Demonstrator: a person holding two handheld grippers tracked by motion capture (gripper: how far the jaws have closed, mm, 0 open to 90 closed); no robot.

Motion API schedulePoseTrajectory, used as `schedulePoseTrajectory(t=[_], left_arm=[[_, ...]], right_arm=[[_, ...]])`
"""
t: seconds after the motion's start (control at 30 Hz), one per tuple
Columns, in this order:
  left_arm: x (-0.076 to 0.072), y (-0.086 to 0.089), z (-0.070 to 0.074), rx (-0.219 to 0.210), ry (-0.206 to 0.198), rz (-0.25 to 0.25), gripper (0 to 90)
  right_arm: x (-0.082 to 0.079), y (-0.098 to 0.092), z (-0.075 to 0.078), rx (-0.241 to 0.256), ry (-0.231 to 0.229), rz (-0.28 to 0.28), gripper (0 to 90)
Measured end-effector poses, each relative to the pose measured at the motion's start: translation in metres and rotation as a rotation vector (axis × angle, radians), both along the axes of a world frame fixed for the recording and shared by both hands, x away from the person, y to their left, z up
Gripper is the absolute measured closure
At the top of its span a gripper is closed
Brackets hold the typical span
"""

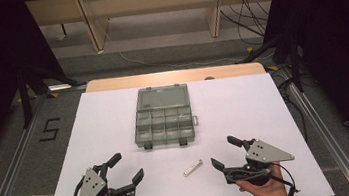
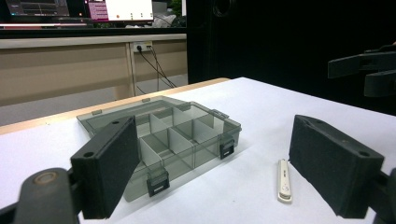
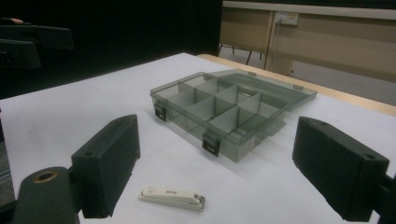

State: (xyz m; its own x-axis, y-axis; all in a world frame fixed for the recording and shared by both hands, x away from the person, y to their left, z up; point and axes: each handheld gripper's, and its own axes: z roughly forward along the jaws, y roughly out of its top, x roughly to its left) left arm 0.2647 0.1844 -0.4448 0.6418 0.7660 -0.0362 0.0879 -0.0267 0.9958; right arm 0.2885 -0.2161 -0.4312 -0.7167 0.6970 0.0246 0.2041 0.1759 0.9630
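Nearest the person, two hands come in at the bottom of the high view, each holding a gripper low over the front of the white desk point(image 1: 105, 121). The left gripper point(image 1: 127, 168) sits at the front left, its fingers spread wide with nothing between them. The right gripper point(image 1: 225, 150) sits at the front right, its fingers likewise wide and empty. The two are well apart.

Between the grippers, nearer the right one, a small white clip point(image 1: 192, 167) lies flat on the desk, touching neither gripper. In the right gripper view the clip point(image 3: 173, 196) lies just ahead of the fingers point(image 3: 108, 163); in the left gripper view it point(image 2: 284, 180) lies beside the finger at that view's right point(image 2: 329, 163).

Farther back, near the middle of the desk, stands a grey see-through box point(image 1: 165, 125) split into small compartments. Its lid point(image 1: 162, 97) is open and lies flat behind it. Two dark latches sit on its front wall. What the compartments hold cannot be told.

Beyond the desk's wooden far edge are the floor, with cables, and pale wooden furniture.
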Motion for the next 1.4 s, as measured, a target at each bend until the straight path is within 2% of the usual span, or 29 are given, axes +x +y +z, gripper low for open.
schedulePoseTrajectory(t=[0.13,0.17,0.23,0.3,0.33,0.37,0.67,0.7,0.77,0.8,0.87,1.0,1.2,1.23,1.27,1.3,1.4], left_arm=[[0.0,0.0,0.0,-0.003,0.0,0.001,15.4],[0.001,0.0,0.0,-0.009,-0.013,-0.009,15.4],[0.0,0.0,0.0,-0.003,-0.003,-0.001,15.4],[0.0,0.0,0.0,-0.003,0.002,0.001,15.4],[0.0,0.0,0.0,0.001,-0.002,-0.003,15.4],[0.0,0.0,0.0,0.0,-0.002,-0.004,15.4],[-0.001,0.0,0.0,-0.001,-0.003,-0.003,15.5],[0.001,0.0,0.0,-0.003,-0.02,-0.014,15.4],[-0.001,0.0,0.001,-0.002,-0.006,-0.005,15.4],[0.001,-0.001,0.0,-0.009,-0.017,-0.013,15.4],[-0.001,-0.001,0.0,-0.002,-0.002,-0.005,15.4],[-0.001,-0.001,0.0,0.0,-0.003,-0.005,15.4],[-0.001,-0.001,0.0,-0.001,-0.003,-0.006,15.5],[-0.001,-0.001,0.0,-0.001,-0.002,-0.006,15.4],[-0.001,-0.001,0.0,0.0,-0.001,-0.004,15.4],[-0.001,-0.001,0.0,0.0,-0.001,-0.004,15.4],[-0.001,-0.001,0.0,-0.001,-0.002,-0.005,15.5]], right_arm=[[0.001,0.001,0.0,0.005,-0.018,0.014,16.0],[0.0,0.0,0.001,-0.011,-0.018,0.012,16.0],[0.0,0.0,0.002,-0.021,-0.011,0.027,16.0],[0.002,0.0,0.003,-0.034,-0.037,0.026,17.5],[0.002,0.0,0.003,-0.029,-0.028,0.028,18.1],[0.004,-0.001,0.003,-0.05,-0.051,0.038,18.2],[0.006,-0.001,0.004,-0.076,-0.029,0.079,16.4],[0.007,-0.001,0.005,-0.082,-0.025,0.091,16.2],[0.008,0.001,0.005,-0.082,-0.028,0.103,16.1],[0.008,0.001,0.006,-0.105,-0.028,0.106,15.9],[0.01,0.003,0.008,-0.144,-0.046,0.127,15.8],[0.014,0.007,0.011,-0.195,-0.051,0.161,16.0],[0.023,0.012,0.009,-0.266,0.006,0.219,17.4],[0.026,0.014,0.01,-0.296,0.017,0.242,17.8],[0.026,0.014,0.01,-0.296,0.017,0.242,17.8],[0.03,0.016,0.012,-0.329,0.035,0.276,19.6],[0.035,0.019,0.014,-0.355,0.057,0.301,20.2]])
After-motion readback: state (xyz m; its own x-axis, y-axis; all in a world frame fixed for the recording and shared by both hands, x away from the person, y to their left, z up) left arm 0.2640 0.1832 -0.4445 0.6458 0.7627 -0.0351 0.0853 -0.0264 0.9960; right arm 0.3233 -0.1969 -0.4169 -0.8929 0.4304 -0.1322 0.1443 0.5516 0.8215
